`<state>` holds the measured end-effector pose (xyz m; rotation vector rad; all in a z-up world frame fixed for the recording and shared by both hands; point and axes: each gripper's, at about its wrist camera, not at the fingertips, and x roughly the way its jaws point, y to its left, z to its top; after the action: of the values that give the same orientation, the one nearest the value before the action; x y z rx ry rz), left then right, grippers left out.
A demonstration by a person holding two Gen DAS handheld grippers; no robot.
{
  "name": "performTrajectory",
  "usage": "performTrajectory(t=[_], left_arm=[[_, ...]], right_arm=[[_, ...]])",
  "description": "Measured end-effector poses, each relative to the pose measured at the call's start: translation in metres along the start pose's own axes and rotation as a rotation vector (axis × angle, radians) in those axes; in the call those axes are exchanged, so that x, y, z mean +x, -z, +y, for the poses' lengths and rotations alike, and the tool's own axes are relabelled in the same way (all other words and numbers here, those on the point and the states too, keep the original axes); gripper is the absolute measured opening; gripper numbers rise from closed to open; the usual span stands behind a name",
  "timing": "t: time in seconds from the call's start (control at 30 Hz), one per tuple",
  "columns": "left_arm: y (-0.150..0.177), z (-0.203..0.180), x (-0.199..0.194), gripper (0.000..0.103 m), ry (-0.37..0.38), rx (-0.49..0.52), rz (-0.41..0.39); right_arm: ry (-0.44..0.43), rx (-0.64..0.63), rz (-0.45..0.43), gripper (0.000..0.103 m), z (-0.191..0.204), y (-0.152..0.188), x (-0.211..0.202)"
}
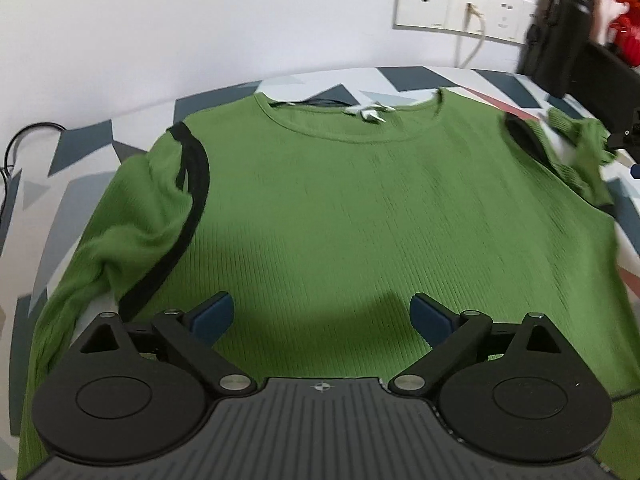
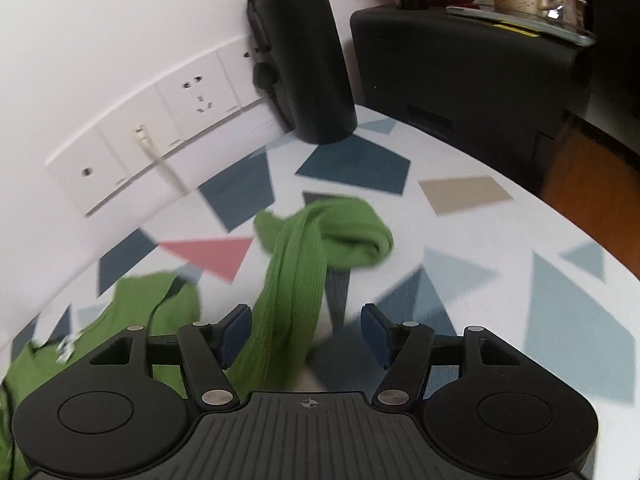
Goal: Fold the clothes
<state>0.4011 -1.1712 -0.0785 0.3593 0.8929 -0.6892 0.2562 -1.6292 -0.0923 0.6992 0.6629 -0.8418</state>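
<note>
A green ribbed long-sleeve top (image 1: 360,208) with black armhole trim lies flat, front up, on the patterned table (image 1: 80,148), neckline towards the wall. My left gripper (image 1: 322,318) is open and empty over its lower middle. Its left sleeve (image 1: 120,248) lies bunched along the body. The right sleeve (image 2: 296,292) lies rumpled on the table and runs between the open jaws of my right gripper (image 2: 306,332), with its cuff end (image 2: 356,236) curled ahead. The jaws do not grip it.
A black bottle (image 2: 308,52) stands at the wall by the socket strip (image 2: 160,128). A black cabinet (image 2: 472,80) with a mug and jars stands beyond the table's right edge. A cable (image 1: 24,140) hangs at the far left.
</note>
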Motion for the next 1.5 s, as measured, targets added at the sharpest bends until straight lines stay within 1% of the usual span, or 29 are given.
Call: performTrajectory(t=[0.07, 0.13, 0.2, 0.23, 0.3, 0.4, 0.43, 0.5, 0.57, 0.63, 0.67, 0.7, 0.73, 0.77, 0.8, 0.83, 0.87, 0.97, 1.0, 1.07, 1.1, 1.13, 1.17, 1.23, 1.27, 1.3, 1.37, 1.43, 1.5], left_arm=[[-0.006, -0.001, 0.008, 0.098, -0.032, -0.031, 0.020], [-0.010, -0.002, 0.016, 0.099, -0.037, -0.048, 0.040], [-0.012, -0.003, 0.021, 0.102, -0.050, -0.055, 0.033], [-0.013, -0.004, 0.023, 0.103, -0.052, -0.063, 0.029], [-0.015, -0.003, 0.026, 0.103, -0.056, -0.087, 0.023], [-0.016, -0.002, 0.027, 0.103, -0.066, -0.107, 0.026], [-0.016, -0.003, 0.028, 0.103, -0.070, -0.111, 0.026], [-0.017, -0.004, 0.028, 0.103, -0.075, -0.116, 0.025], [-0.018, -0.005, 0.029, 0.103, -0.077, -0.119, 0.025], [-0.019, -0.005, 0.029, 0.103, -0.077, -0.120, 0.027], [-0.019, -0.005, 0.030, 0.103, -0.078, -0.121, 0.027], [-0.019, -0.005, 0.030, 0.103, -0.080, -0.122, 0.020], [-0.018, -0.005, 0.030, 0.103, -0.081, -0.123, 0.013], [-0.017, -0.005, 0.029, 0.103, -0.083, -0.123, 0.005], [-0.017, -0.006, 0.029, 0.103, -0.084, -0.124, 0.000], [-0.016, -0.006, 0.029, 0.103, -0.085, -0.124, -0.005], [-0.016, -0.006, 0.029, 0.103, -0.085, -0.124, -0.007], [-0.015, -0.007, 0.028, 0.103, -0.085, -0.122, -0.015], [-0.015, -0.007, 0.028, 0.103, -0.085, -0.122, -0.017], [-0.014, -0.007, 0.028, 0.103, -0.085, -0.121, -0.023], [-0.013, -0.007, 0.028, 0.103, -0.085, -0.121, -0.026], [-0.012, -0.007, 0.027, 0.103, -0.085, -0.119, -0.029], [-0.012, -0.007, 0.027, 0.103, -0.083, -0.116, -0.032], [-0.011, -0.006, 0.027, 0.103, -0.077, -0.110, -0.032], [-0.011, -0.006, 0.027, 0.103, -0.074, -0.107, -0.033], [-0.011, -0.006, 0.027, 0.103, -0.072, -0.103, -0.034], [-0.010, -0.006, 0.026, 0.103, -0.069, -0.100, -0.038], [-0.009, -0.006, 0.026, 0.103, -0.069, -0.098, -0.042], [-0.008, -0.006, 0.026, 0.103, -0.067, -0.098, -0.049]], right_arm=[[-0.008, -0.016, 0.022, 0.054, 0.002, -0.007, 0.021], [-0.022, -0.053, 0.045, 0.041, 0.007, -0.010, 0.035], [-0.036, -0.091, 0.062, 0.014, 0.011, -0.011, 0.047], [-0.042, -0.109, 0.063, 0.011, 0.012, -0.012, 0.051], [-0.050, -0.115, 0.022, 0.010, 0.010, -0.015, 0.049], [-0.013, -0.059, -0.148, 0.010, -0.009, -0.023, 0.022], [0.002, -0.039, -0.165, 0.010, -0.018, -0.023, 0.018], [0.033, -0.007, -0.162, 0.011, -0.036, -0.021, 0.014], [0.068, -0.024, -0.104, 0.011, -0.047, -0.014, 0.021], [0.098, -0.020, -0.043, 0.014, -0.057, -0.007, 0.027], [0.109, -0.007, -0.036, 0.024, -0.060, -0.005, 0.026], [0.135, 0.005, -0.034, 0.038, -0.060, -0.005, 0.022], [0.159, 0.012, -0.041, 0.042, -0.060, -0.004, 0.016], [0.177, 0.017, -0.053, 0.043, -0.059, -0.004, 0.010], [0.178, 0.008, -0.080, 0.043, -0.056, -0.004, 0.002], [0.168, -0.009, -0.113, 0.043, -0.052, -0.005, -0.006], [0.139, -0.048, -0.134, 0.043, -0.042, -0.005, -0.010], [0.020, -0.198, -0.177, 0.043, -0.007, -0.006, -0.017], [-0.028, -0.257, -0.168, 0.044, 0.008, -0.004, -0.014], [-0.129, -0.366, -0.116, 0.047, 0.039, 0.003, -0.001], [-0.169, -0.395, -0.081, 0.048, 0.051, 0.007, 0.008], [-0.186, -0.419, -0.052, 0.048, 0.063, 0.011, 0.019], [-0.192, -0.443, -0.026, 0.045, 0.076, 0.013, 0.030], [-0.163, -0.496, 0.029, 0.034, 0.093, 0.017, 0.051], [-0.136, -0.519, 0.064, 0.019, 0.099, 0.018, 0.063], [-0.117, -0.527, 0.080, 0.014, 0.104, 0.017, 0.070], [-0.087, -0.528, 0.095, 0.014, 0.113, 0.013, 0.082], [-0.053, -0.521, 0.075, 0.011, 0.116, 0.007, 0.090], [-0.027, -0.495, 0.058, 0.012, 0.116, 0.002, 0.101]])
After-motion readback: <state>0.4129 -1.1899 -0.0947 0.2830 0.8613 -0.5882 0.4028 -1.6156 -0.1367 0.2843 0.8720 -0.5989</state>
